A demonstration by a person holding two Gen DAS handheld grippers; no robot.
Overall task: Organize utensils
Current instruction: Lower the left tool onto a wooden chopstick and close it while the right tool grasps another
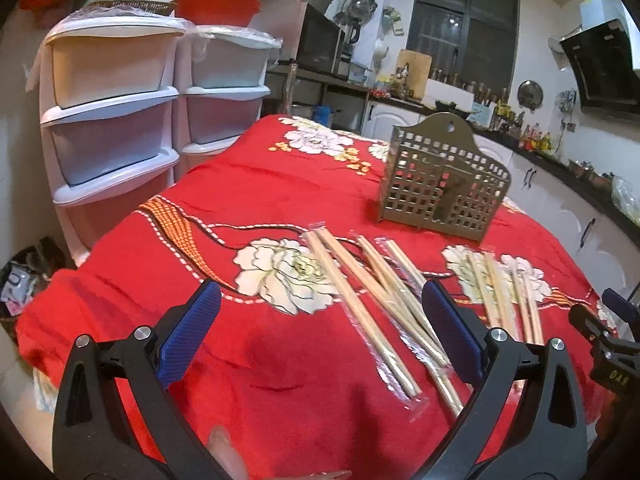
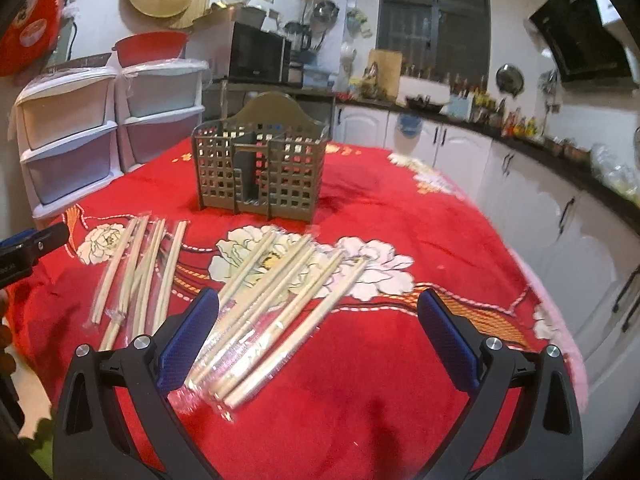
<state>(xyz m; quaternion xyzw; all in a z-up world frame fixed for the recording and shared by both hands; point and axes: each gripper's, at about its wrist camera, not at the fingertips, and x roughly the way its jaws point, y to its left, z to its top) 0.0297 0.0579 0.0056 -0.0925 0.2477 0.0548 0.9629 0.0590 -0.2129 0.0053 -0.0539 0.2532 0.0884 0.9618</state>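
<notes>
Two groups of wooden chopsticks in clear wrappers lie on the red flowered cloth (image 1: pixel 280 184). The left group of chopsticks (image 1: pixel 376 304) rests between my left gripper's spread fingers; the same group (image 2: pixel 136 272) shows at the left in the right wrist view. The right group of chopsticks (image 2: pixel 276 308) lies just ahead of my right gripper (image 2: pixel 318 320), which is open and holds nothing. My left gripper (image 1: pixel 320 312) is open too, hovering over the cloth. A grey perforated utensil holder (image 1: pixel 444 188) stands upright farther back (image 2: pixel 260 172), empty as far as I can see.
White plastic drawer towers (image 1: pixel 120 116) stand beyond the table's left edge. White cabinets and a dark counter (image 2: pixel 540 184) run along the right. The other gripper's tip (image 1: pixel 608 340) shows at the right edge of the left wrist view.
</notes>
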